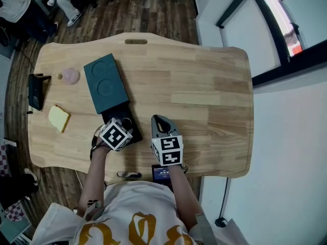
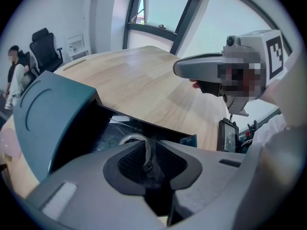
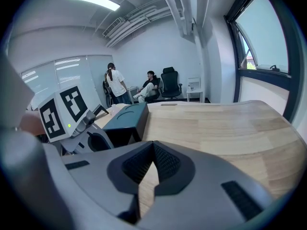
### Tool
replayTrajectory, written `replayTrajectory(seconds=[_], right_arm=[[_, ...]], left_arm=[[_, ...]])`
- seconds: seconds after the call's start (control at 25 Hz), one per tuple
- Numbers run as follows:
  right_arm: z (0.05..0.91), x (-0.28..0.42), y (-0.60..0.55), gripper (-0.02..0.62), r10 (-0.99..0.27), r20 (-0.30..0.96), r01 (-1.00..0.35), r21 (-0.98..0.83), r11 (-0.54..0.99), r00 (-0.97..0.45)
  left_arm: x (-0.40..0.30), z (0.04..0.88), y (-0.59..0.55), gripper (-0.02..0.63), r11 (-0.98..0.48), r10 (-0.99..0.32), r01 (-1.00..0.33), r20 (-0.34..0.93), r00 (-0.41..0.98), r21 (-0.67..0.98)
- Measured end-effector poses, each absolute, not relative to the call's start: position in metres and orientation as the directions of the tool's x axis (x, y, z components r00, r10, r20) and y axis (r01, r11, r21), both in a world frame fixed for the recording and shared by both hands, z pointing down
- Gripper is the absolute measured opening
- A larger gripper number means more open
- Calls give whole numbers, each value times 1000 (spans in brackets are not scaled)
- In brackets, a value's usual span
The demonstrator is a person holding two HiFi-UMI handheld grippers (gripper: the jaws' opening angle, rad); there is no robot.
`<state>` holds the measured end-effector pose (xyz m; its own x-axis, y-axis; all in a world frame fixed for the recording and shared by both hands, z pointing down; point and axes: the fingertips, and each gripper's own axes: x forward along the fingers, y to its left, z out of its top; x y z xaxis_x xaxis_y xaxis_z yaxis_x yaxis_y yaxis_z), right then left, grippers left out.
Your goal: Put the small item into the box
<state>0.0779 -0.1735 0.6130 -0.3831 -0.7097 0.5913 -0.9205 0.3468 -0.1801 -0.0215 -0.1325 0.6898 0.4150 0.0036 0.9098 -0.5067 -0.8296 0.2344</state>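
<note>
A thin silvery metal loop [image 2: 136, 135] sits pinched between the closed jaws of the left gripper [image 2: 152, 152]. Just ahead of those jaws is the black inside of the open box [image 2: 96, 128], with its teal lid [image 2: 53, 109] raised to their left. The right gripper [image 3: 152, 150] has its jaws pressed together on nothing, with the pale wooden table [image 3: 216, 123] ahead of them.

Side by side over the near edge of the table [image 1: 214, 91], the person's two grippers point forward, bare forearms [image 1: 96, 173] reaching out from the body. The left gripper [image 1: 124, 122] has its fingers [image 2: 125, 166] closed on a thin silvery ring [image 2: 149, 152]. The right gripper [image 1: 159, 119], just beside it, has its tips pressed together, holding nothing.
</note>
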Motion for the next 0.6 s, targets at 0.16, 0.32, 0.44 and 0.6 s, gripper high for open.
replayTrajectory(seconds=[0.16,0.32,0.44,0.6], right_arm=[[604,81,-171,5,-722,579,-922,-173,345,-379],[589,77,-167,4,-734,557,-918,-169,360,-390],[577,74,-163,5,-745,534,-913,-162,374,-400],[561,68,-152,5,-757,504,-906,-166,389,-417]], left_arm=[[-21,678,-134,60,-813,-49,-534,885,462,233],[-26,661,-136,61,-790,-113,-568,857,502,229],[-32,645,-140,60,-746,-185,-620,819,543,243],[-37,617,-141,58,-655,-282,-675,718,636,340]])
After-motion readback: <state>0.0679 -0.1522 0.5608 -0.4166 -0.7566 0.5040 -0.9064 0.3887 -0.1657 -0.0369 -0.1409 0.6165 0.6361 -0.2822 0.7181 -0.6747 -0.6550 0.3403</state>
